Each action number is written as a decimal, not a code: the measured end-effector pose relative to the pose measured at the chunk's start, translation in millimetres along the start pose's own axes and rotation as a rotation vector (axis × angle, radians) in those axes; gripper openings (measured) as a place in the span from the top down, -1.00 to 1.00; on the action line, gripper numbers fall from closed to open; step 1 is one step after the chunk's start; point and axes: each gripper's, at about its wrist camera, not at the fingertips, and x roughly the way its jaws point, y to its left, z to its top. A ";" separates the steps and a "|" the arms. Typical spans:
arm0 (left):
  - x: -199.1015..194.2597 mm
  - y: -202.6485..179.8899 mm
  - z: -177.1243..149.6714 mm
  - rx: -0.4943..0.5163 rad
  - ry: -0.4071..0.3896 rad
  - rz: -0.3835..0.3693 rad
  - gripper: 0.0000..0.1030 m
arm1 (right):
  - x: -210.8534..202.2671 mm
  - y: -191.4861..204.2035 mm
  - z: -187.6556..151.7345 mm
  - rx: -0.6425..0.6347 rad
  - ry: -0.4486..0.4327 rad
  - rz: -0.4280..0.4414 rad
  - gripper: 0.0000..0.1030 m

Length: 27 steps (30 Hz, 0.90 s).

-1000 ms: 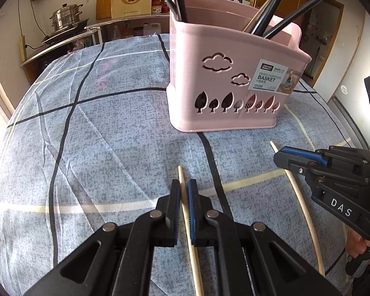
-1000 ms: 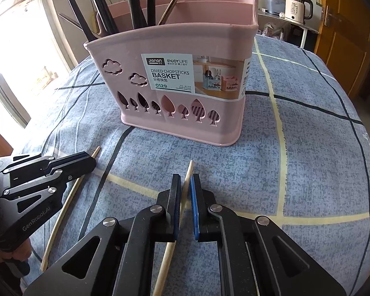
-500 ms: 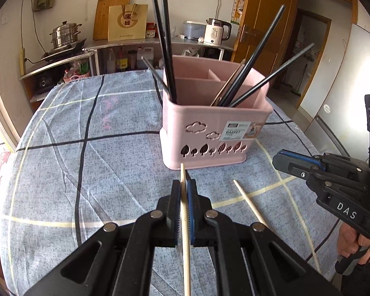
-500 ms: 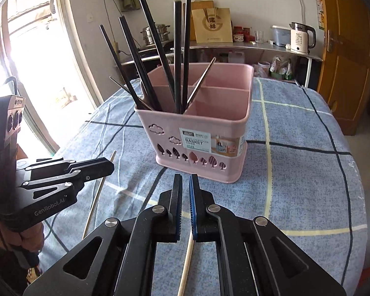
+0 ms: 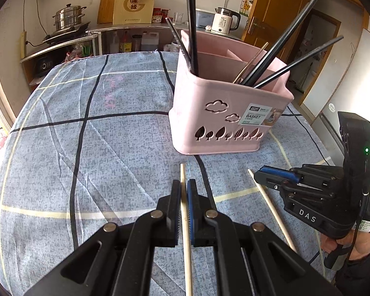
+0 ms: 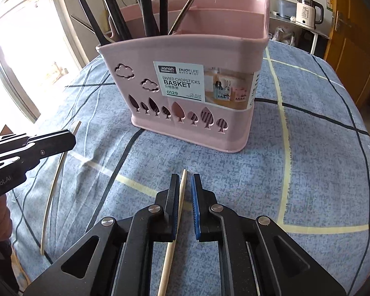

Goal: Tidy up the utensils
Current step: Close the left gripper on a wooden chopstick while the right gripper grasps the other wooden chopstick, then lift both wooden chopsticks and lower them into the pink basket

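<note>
Both claws sit closer to the pink basket than half a second ago. Left claw pinches a pale chopstick. Right claw has just been opening, its chopstick loose between the jaws, touching only the left pad. Ahead lies a blue checked cloth; beyond, a kettle, steamer pot and wooden door.

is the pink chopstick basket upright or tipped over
Upright. The pink basket sits flat on its base on the tablecloth, open top up, black chopsticks standing in it.
</note>
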 end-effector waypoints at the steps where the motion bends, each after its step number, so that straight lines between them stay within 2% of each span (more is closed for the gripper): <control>1: 0.5 0.5 -0.1 0.001 0.000 -0.002 0.89 | 2.2 0.7 0.6 -0.004 0.006 0.001 0.81; 7: 3.1 0.1 -0.2 0.001 0.005 -0.004 0.89 | 11.0 6.8 4.3 -0.027 0.028 -0.015 0.81; 11: 3.4 1.0 0.8 0.000 0.005 -0.009 0.89 | 11.7 9.6 4.9 -0.033 0.030 -0.018 0.89; 14: -1.7 -1.2 2.0 0.004 -0.004 -0.014 0.89 | 4.4 12.1 3.7 -0.033 0.010 -0.013 0.90; 19: -22.1 -7.9 6.8 0.021 -0.041 -0.030 0.89 | -28.2 19.0 8.4 -0.040 -0.075 0.001 0.90; 27: -72.3 -22.3 22.2 0.061 -0.150 -0.056 0.89 | -104.6 30.3 22.0 -0.058 -0.279 0.014 0.91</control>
